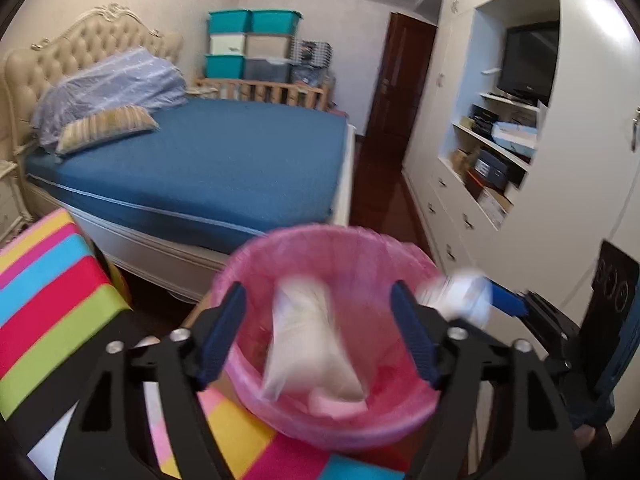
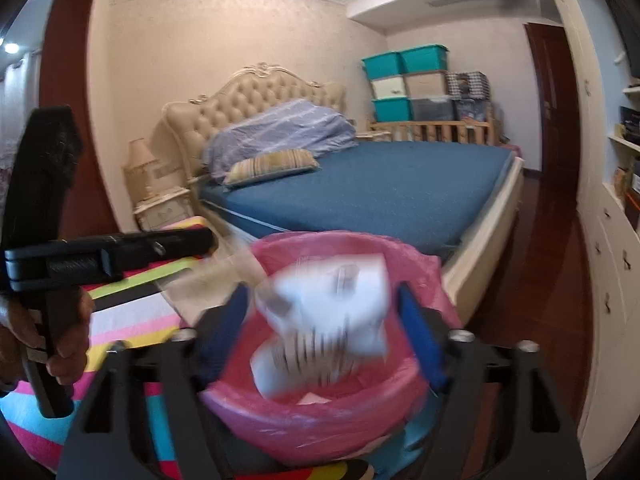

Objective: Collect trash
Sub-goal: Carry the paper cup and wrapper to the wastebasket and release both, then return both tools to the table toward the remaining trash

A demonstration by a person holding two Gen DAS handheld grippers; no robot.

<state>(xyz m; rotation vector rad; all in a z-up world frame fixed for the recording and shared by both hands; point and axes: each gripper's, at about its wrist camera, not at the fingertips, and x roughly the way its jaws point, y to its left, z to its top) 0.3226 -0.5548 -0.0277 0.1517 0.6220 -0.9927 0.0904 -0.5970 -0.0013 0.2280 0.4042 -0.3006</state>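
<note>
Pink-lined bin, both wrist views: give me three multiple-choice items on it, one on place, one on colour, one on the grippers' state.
1. Where is the bin?
A. on the bed
B. by the bed's foot, near a striped cushion
C. inside the wardrobe

2. What colour is the bed sheet?
A. blue
B. green
C. white

3. How is the left gripper?
A. shut on a bag
B. out of view
C. open over the bin

Answers: 1 B, bed behind, striped cushion beside it; 2 A, plainly blue; 3 C, fingers apart, pale bag blurred between them, untouched.

Pink bin (image 1: 256, 256), blue bed (image 1: 224, 160).
Rainbow-striped cloth (image 1: 52, 280) near left; teal boxes (image 1: 228, 22) far; blue-padded black fingers (image 1: 224, 332).
</note>
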